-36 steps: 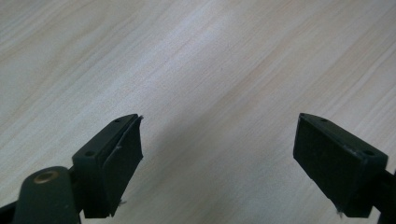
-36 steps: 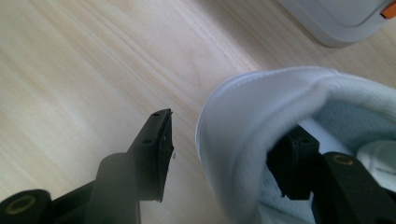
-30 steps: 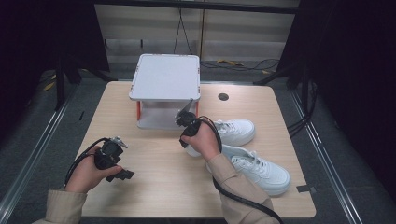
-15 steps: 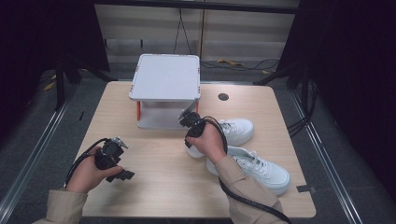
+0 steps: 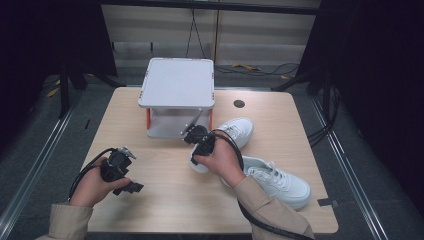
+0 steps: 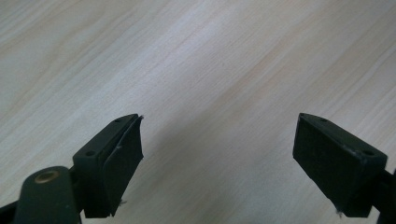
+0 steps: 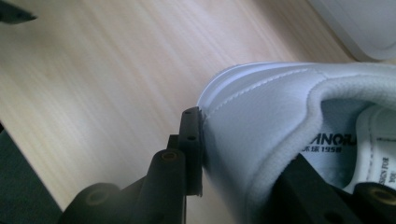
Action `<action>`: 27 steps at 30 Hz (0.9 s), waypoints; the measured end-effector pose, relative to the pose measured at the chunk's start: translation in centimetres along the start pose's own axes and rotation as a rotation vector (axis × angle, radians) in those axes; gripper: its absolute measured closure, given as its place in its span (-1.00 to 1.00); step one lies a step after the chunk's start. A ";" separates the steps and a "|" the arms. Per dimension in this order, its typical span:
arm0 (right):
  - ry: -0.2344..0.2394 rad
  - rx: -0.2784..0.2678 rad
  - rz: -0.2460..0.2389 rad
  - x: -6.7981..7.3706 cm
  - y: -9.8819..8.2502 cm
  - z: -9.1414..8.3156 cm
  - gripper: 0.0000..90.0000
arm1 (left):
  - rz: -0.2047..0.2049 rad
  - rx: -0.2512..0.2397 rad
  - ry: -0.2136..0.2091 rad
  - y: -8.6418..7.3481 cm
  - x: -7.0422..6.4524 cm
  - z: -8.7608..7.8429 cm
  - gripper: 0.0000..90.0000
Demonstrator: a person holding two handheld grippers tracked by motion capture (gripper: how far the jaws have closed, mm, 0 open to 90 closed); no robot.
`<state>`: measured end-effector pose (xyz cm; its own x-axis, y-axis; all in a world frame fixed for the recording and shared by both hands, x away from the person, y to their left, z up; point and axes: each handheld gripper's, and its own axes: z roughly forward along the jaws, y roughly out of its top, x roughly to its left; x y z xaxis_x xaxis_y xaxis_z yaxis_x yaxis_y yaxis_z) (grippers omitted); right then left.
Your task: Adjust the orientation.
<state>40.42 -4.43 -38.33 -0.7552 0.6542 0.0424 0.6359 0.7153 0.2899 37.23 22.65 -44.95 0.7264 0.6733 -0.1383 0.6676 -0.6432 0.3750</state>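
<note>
Right claw (image 7: 233, 186) has clamped the white leather sneaker's (image 7: 280, 107) heel, toe aiming away from the white 2-tier shelf (image 5: 177, 82); left claw (image 6: 219, 158) gapes empty.

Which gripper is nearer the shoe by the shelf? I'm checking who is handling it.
Right. The right gripper clamps that shoe's heel wall; the left gripper hovers open over bare table, well apart from it.

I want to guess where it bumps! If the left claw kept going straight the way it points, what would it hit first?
Probably the wooden table. The left claw is open with nothing between its jaws, and bare tabletop lies ahead of it.
</note>
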 end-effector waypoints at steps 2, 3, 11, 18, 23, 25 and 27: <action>0.009 -0.001 -0.022 0.8 0.2 -0.3 0.65 | -0.005 -0.002 0.001 -0.1 0.3 -0.2 -0.66; 0.012 -0.002 -0.039 1.5 0.4 -0.5 0.65 | -0.020 -0.012 0.002 -0.2 0.3 -0.2 -0.66; 0.013 0.014 -0.136 3.9 1.0 -0.9 0.65 | -0.027 -0.022 0.003 -0.4 0.5 -0.5 -0.66; 0.029 0.020 -0.220 6.1 1.5 -1.1 0.64 | -0.043 -0.024 0.011 -0.7 1.1 -0.8 -0.66; 0.040 0.028 -0.265 6.8 1.9 -0.9 0.62 | -0.049 -0.025 0.010 -0.9 1.2 -0.8 -0.65; 0.042 0.038 -0.281 7.1 2.0 -0.8 0.62 | -0.050 -0.027 0.005 -0.9 1.3 -0.8 -0.66; 0.039 0.034 -0.281 7.2 2.1 -0.8 0.61 | -0.050 -0.027 0.005 -0.9 1.3 -0.8 -0.66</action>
<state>36.17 1.59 -36.62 -0.9079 0.4192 0.0019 0.4048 0.8756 0.2637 37.44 24.44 -44.76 0.6913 0.7063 -0.1525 0.6982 -0.5986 0.3927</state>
